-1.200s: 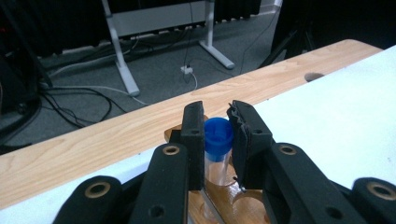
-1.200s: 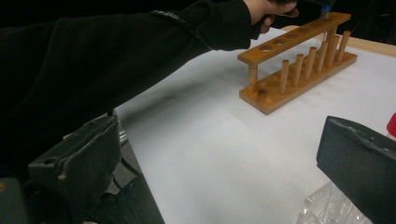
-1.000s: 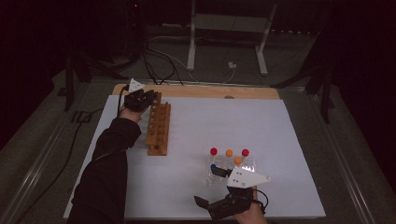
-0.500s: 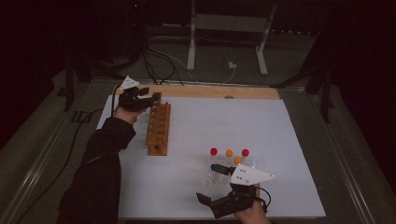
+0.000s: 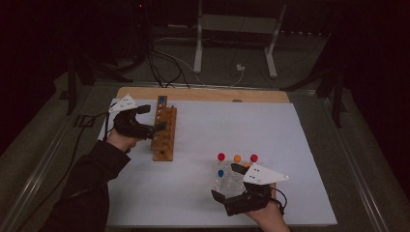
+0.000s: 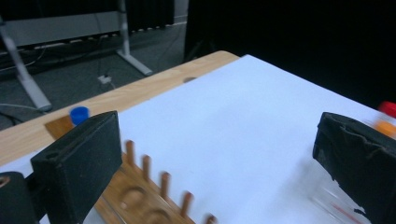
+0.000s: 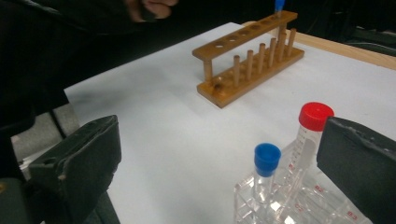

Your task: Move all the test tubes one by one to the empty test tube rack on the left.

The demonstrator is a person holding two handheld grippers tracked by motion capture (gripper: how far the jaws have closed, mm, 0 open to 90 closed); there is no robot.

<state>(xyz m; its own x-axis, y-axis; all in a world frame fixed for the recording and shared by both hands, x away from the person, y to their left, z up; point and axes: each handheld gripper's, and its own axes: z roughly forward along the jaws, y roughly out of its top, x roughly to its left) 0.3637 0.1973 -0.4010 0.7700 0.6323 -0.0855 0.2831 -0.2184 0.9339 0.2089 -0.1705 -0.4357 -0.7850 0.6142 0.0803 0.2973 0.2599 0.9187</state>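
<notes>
Wooden rack (image 6: 154,196) blurred, cut off below (bottom edge)

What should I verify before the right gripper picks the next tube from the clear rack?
1. Left gripper let go: ok. Its jaws have just been opening, nothing between them.
2. Blue-capped tube in wooden rack, far end: ok, seated upright.
3. Right gripper ready: ok, open and empty.
4. Target in reach: ok. A blue-capped tube and a red-capped tube stand in the clear rack just ahead of it.
5. Free holes in wooden rack: ok, several visible.
6. Which tube sits squarely between the jaws: cannot tell.
</notes>
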